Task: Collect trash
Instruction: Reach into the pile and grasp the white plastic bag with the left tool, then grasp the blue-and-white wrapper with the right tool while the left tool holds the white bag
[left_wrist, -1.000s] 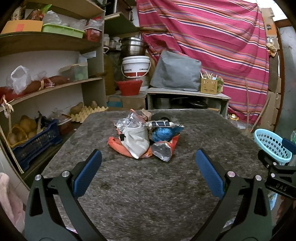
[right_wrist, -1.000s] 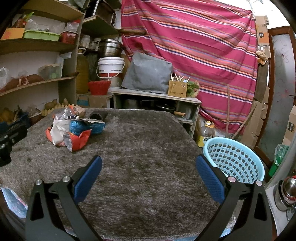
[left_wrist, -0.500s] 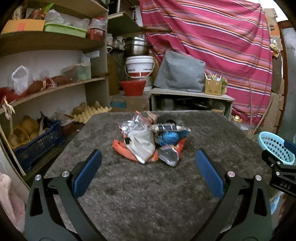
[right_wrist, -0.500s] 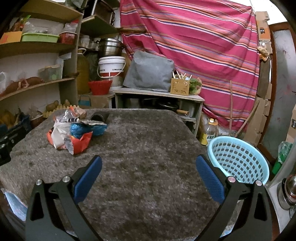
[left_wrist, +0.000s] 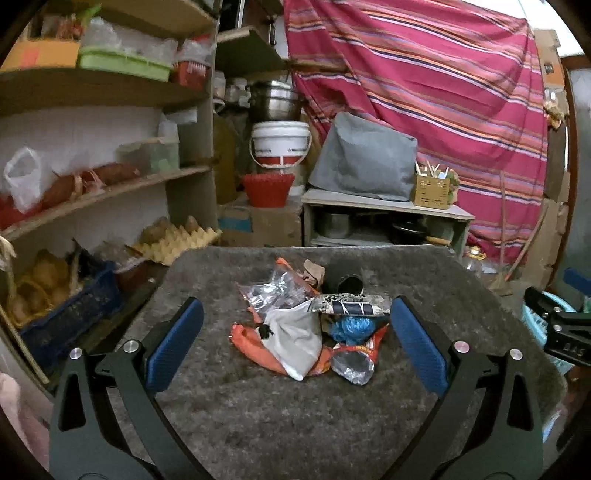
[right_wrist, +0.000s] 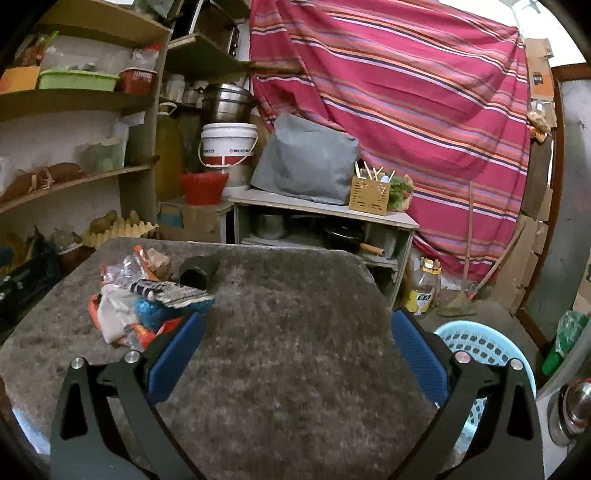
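Note:
A pile of trash (left_wrist: 310, 328) lies on the grey shaggy table (left_wrist: 280, 417): a white pouch, orange wrappers, a blue crumpled bag, a silver wrapper, a clear plastic bag and a dark cup on its side. My left gripper (left_wrist: 295, 347) is open, its blue pads on either side of the pile and just short of it. My right gripper (right_wrist: 295, 354) is open and empty over the bare table; the pile (right_wrist: 147, 306) sits at its left pad. A light blue basket (right_wrist: 480, 354) stands on the floor right of the table.
Wooden shelves (left_wrist: 96, 192) with bags, boxes and an egg tray line the left wall. A low cabinet (right_wrist: 325, 221) with a grey cushion stands behind the table. A striped red cloth (right_wrist: 406, 92) hangs at the back. A bottle (right_wrist: 421, 291) stands on the floor.
Both grippers have moved forward and leftward toward the pile. The pile now lies between the left gripper's pads and beside the right gripper's left pad. Both stay open.

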